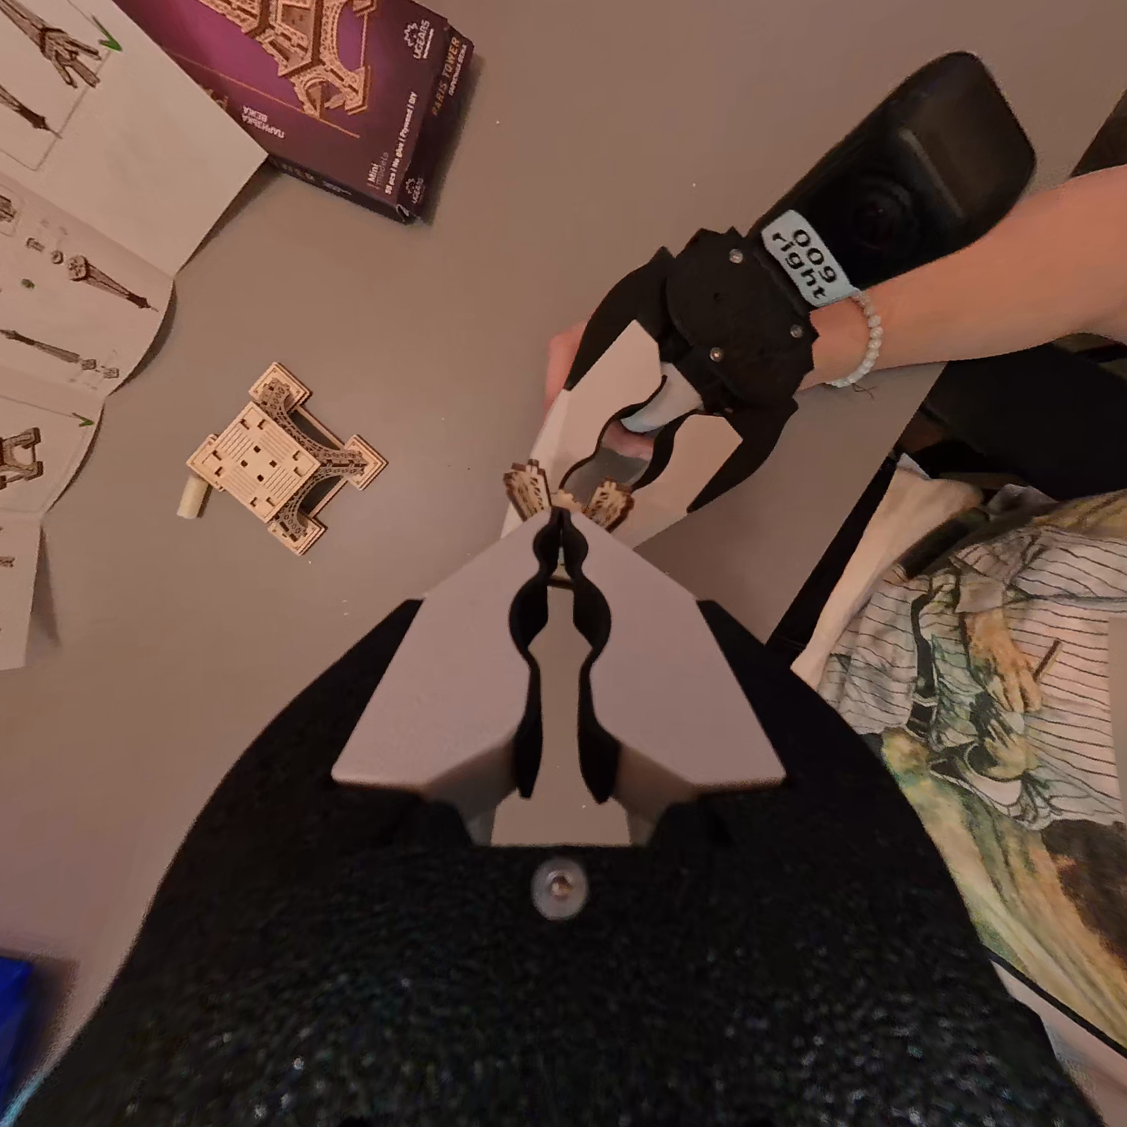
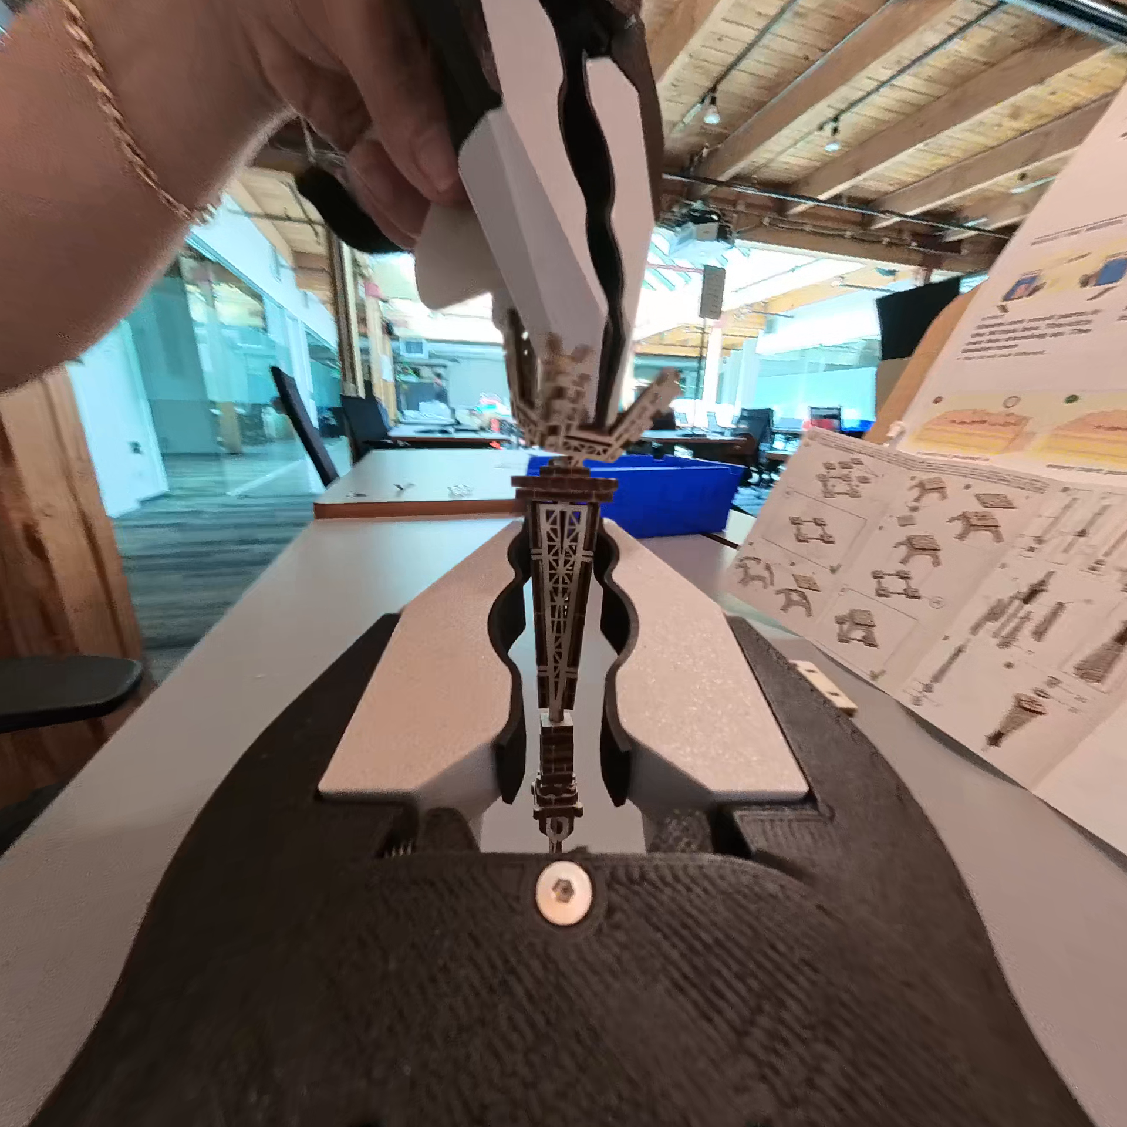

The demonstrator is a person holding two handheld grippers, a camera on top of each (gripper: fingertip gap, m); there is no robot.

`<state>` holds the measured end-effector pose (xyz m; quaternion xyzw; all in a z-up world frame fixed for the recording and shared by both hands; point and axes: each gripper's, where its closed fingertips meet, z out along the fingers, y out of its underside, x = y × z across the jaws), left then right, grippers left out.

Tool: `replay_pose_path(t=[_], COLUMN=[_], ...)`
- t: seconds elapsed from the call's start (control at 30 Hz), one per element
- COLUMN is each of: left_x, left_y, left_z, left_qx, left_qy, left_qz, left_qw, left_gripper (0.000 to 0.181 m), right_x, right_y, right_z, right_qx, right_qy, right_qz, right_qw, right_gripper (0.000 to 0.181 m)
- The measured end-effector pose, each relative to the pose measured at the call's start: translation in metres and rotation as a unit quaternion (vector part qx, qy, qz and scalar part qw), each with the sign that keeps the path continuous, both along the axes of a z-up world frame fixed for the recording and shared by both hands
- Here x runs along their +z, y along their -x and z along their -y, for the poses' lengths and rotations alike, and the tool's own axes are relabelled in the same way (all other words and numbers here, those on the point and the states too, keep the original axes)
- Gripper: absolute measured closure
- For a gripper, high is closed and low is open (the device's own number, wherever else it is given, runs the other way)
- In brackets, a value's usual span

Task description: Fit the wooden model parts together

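My left gripper [image 1: 561, 518] is shut on a small wooden mid-section with splayed legs [image 1: 529, 491]. My right gripper [image 2: 561, 536] is shut on a slim wooden lattice spire [image 2: 558, 585], wide end forward. In the right wrist view the left gripper [image 2: 601, 408] comes down from above, and its legged mid-section [image 2: 570, 396] touches the spire's flat top. In the left wrist view the right gripper [image 1: 570, 488] reaches in from the upper right, tip to tip with mine. The wooden tower base [image 1: 286, 463] stands on the grey table [image 1: 427, 305] to the left, apart from both grippers.
A small pale cylinder [image 1: 192, 497] lies beside the base. A purple kit box [image 1: 341, 91] and instruction sheets [image 1: 91, 183] lie at the far left; a sheet [image 2: 915, 579] stands at the right. A blue bin [image 2: 671, 494] sits beyond. The table edge and a person's lap [image 1: 976, 671] are on the right. My two grippers' fingertips are within a few centimetres of each other. The wooden tower base [image 1: 286, 463] is about 15 cm from my right fingertips.
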<state>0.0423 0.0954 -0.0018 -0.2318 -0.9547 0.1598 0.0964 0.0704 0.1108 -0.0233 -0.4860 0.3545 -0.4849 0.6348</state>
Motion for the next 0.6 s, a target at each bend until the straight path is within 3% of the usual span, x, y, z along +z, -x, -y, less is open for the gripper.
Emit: replay_pose_path(t=[0.4,0.6], left_x=[0.012,0.008], left_y=[0.015,0.021], left_z=[-0.004,-0.008], left_qx=[-0.045,-0.065], left_qy=[0.025,0.028], left_qz=[-0.042,-0.07], left_qw=[0.998,0.995], left_gripper=[0.181,0.181], right_x=[0.017,0.015], right_y=[0.015,0.014], right_z=[-0.015,-0.018], right_qx=[0.138,0.142], right_qy=[-0.109,-0.095], right_qz=[0.037,0.027], right_qw=[0.984,0.985], right_gripper=[0.164,0.164])
